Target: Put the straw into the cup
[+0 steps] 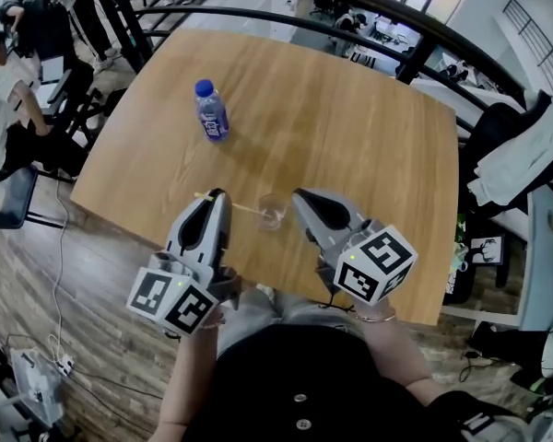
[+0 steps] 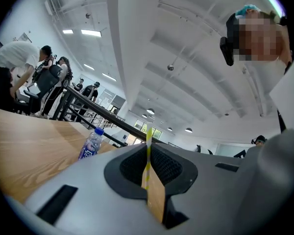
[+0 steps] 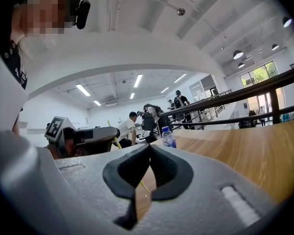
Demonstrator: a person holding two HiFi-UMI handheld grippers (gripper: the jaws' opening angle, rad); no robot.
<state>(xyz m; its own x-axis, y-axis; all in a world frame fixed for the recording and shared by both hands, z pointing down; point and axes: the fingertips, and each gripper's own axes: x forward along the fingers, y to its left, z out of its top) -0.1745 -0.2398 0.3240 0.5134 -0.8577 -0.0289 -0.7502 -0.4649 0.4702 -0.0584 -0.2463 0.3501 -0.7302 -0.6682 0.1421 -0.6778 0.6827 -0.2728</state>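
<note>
The right gripper (image 3: 149, 148) is closed and empty; behind it the left gripper (image 3: 115, 136) holds a yellow straw (image 3: 110, 125) above the wooden table (image 3: 245, 155).

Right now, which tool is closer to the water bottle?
Left. The left tool, gripping the straw, sits straight before the water bottle; the right tool is farther off rightward.

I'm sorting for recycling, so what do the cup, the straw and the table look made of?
The cup: clear, likely plastic, maybe glass; the wood shows through it. The straw: yellow with pale stripes, matte, probably paper, possibly plastic. The table: light wood grain, satin sheen; solid wood or laminate, can't tell.
</note>
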